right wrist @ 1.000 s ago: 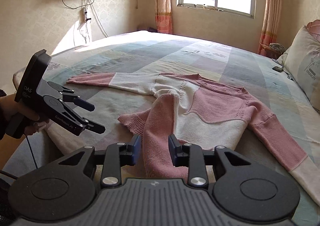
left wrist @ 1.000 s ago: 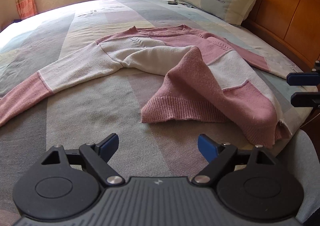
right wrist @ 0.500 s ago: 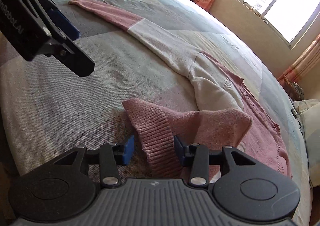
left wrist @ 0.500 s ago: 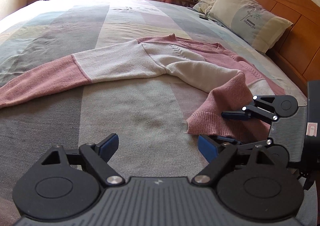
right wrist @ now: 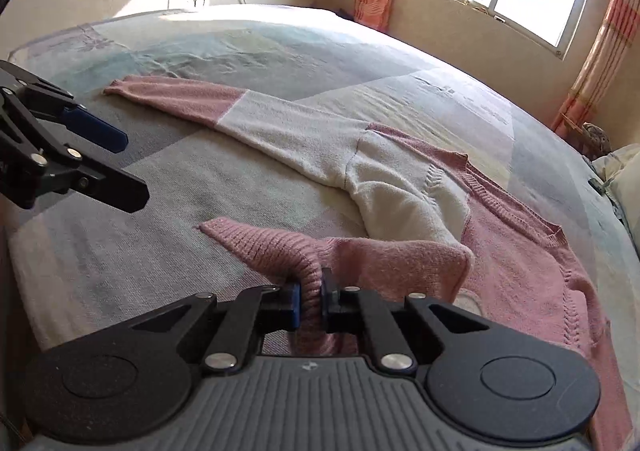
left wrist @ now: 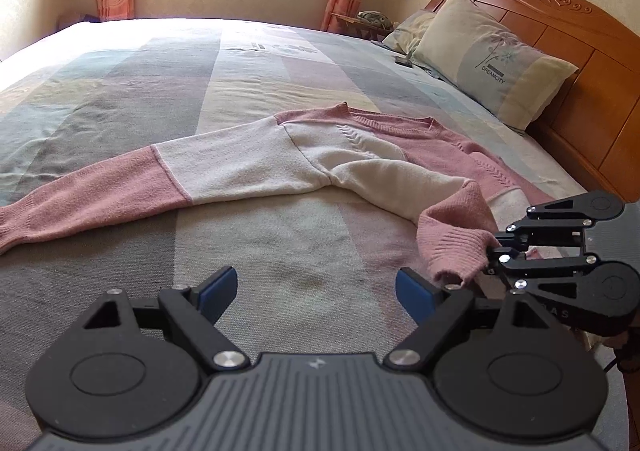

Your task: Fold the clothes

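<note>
Your left hand-held gripper (left wrist: pixel 316 289) hovered spread and empty over the bed (left wrist: pixel 160 91). The pink-and-white sweater (left wrist: pixel 280 167) lay across the bed, one sleeve stretched leftward. Your right hand-held gripper (right wrist: pixel 310 301), jaws just closed, pinched the sweater's ribbed hem.

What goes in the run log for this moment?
right gripper: just closed, shut on ribbed hem | left gripper: open, empty, above bed | sweater: left sleeve outstretched
</note>
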